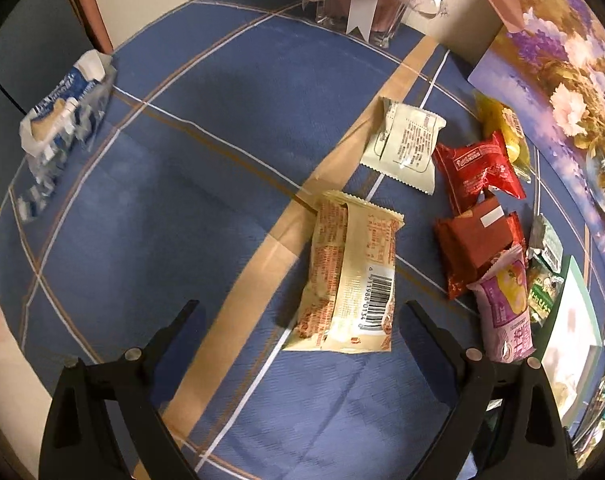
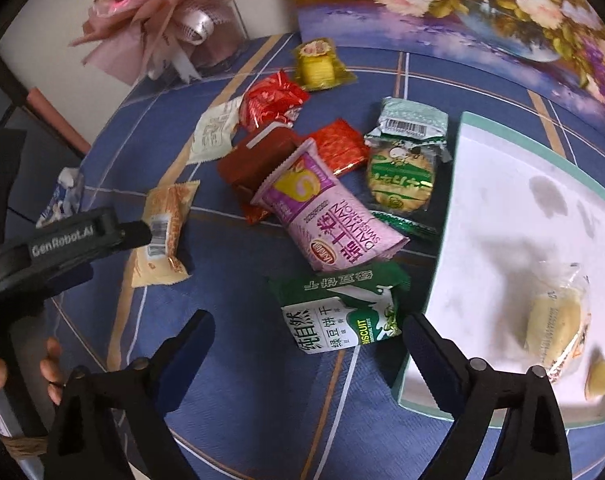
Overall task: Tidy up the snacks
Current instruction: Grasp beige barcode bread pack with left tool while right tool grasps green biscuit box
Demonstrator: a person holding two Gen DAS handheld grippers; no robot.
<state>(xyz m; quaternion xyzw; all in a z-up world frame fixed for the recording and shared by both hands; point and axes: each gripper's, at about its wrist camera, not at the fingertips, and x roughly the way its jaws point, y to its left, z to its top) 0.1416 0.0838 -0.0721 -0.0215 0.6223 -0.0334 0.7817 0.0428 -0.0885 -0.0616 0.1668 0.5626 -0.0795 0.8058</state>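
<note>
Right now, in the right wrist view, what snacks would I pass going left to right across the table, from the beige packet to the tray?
Beige packet with barcode → pink Swiss roll packet → round biscuit in a green wrapper → white tray → pale cake in clear wrap, on the tray.

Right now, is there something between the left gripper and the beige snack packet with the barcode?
Nothing visible is in the way. The left gripper is open above the beige packet, which lies alone on the blue tablecloth. The pink packet lies to its right, apart from it.
</note>
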